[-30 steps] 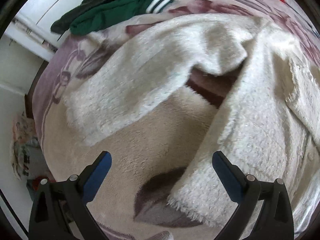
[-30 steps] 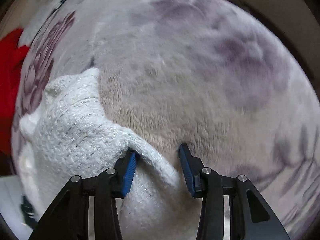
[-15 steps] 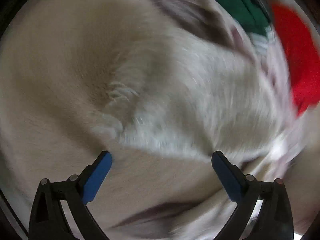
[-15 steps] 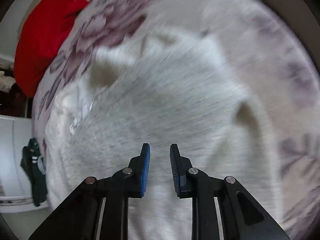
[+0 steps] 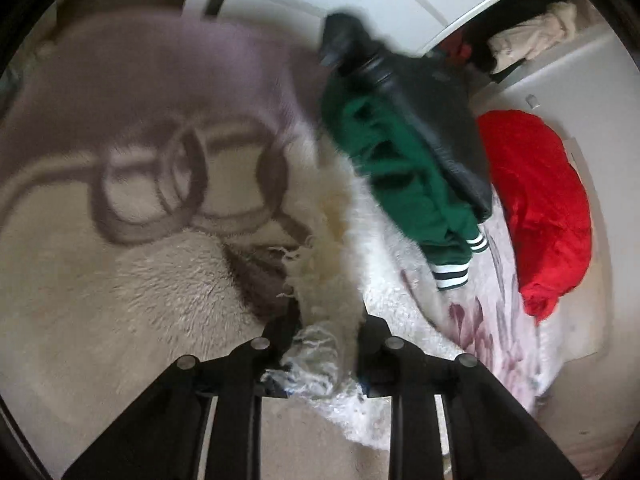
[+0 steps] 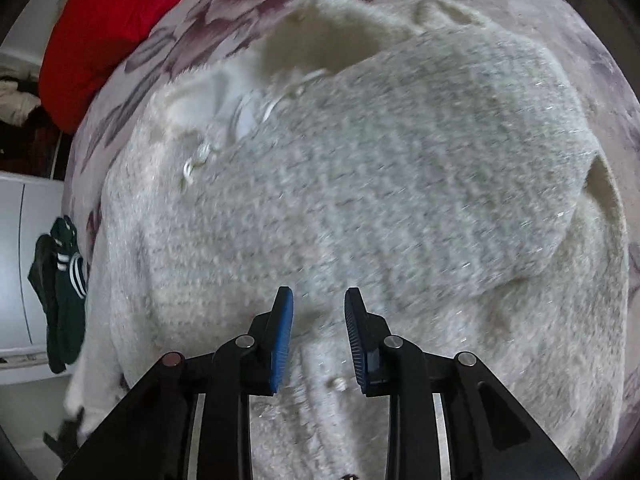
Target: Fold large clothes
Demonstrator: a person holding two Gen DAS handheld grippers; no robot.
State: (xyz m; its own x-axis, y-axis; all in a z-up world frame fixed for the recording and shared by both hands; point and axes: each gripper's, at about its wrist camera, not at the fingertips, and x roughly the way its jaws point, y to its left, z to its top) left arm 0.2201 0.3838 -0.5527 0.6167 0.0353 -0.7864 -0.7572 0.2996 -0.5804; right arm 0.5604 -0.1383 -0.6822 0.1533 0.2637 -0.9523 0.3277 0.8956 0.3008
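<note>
Fingers [image 5: 356, 340] on fuzzy cream cardigan [image 5: 332, 292]

Left gripper [image 5: 326, 344] closing on cardigan's [image 5: 328, 292] fringed edge — right gripper [image 6: 318, 336] released.

Both views are lit by soft, even daylight with no hard glare. The left wrist picture is smeared by motion: the patterned plush blanket [image 5: 152, 168] left of the tongs is streaked, and the green and black jacket [image 5: 408, 152] ahead of them has soft edges. In the right wrist picture the fluffy white knitted garment [image 6: 380, 184] beyond the tongs is mildly blurred, its folds casting gentle shadows. Fisheye bending curves everything near the dark round borders.
</note>
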